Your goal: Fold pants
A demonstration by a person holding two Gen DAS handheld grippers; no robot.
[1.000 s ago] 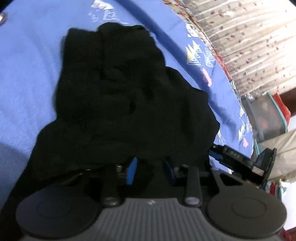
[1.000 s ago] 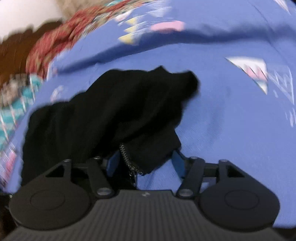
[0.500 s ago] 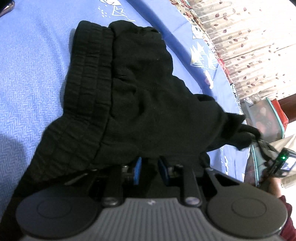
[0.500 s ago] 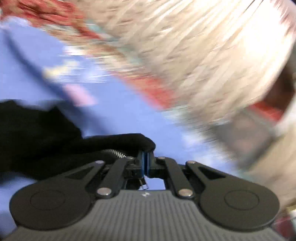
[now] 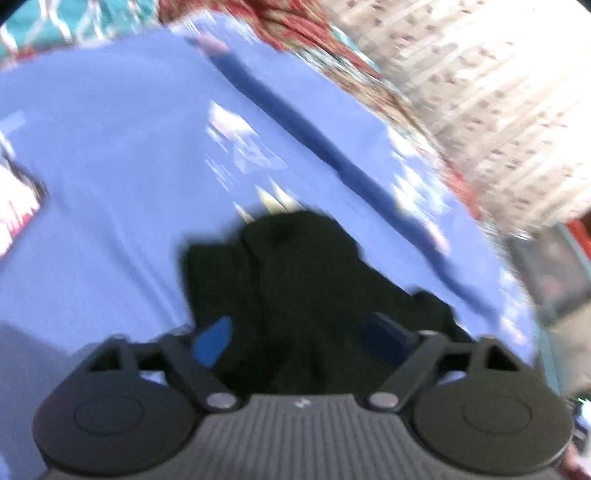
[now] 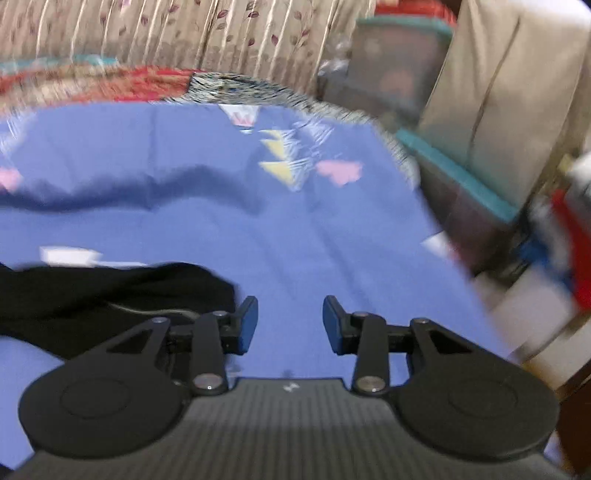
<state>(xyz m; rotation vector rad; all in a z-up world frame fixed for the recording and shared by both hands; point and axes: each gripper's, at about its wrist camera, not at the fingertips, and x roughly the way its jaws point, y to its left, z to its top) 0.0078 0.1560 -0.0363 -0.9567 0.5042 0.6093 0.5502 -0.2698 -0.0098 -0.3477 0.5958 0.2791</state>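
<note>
I am letting go. A moment ago both my claws pinched the black pants [image 5: 295, 280] tight. Now my left claw [image 5: 301, 334] is opening wide. The pants lie under it, in the space between its blue pads [image 5: 212, 341], but the pads do not press on the cloth any more. The picture is blurry, so I cannot tell if the cloth brushes them.

My right claw [image 6: 290, 325] is opening too. It has nothing in it. Between its blue pads I see only the blue bed sheet [image 6: 332, 236]. The pants [image 6: 110, 295] have slid out to the left side of that view, just beside the left pad.

The pants sit in a dark bunched pile on the sheet, well away from the curtain [image 6: 147, 33] and the boxes [image 6: 461, 177] at the bed's edge.

I think this fold has just been laid down. The pile looks lumpy, so it may need smoothing or one more fold.
</note>
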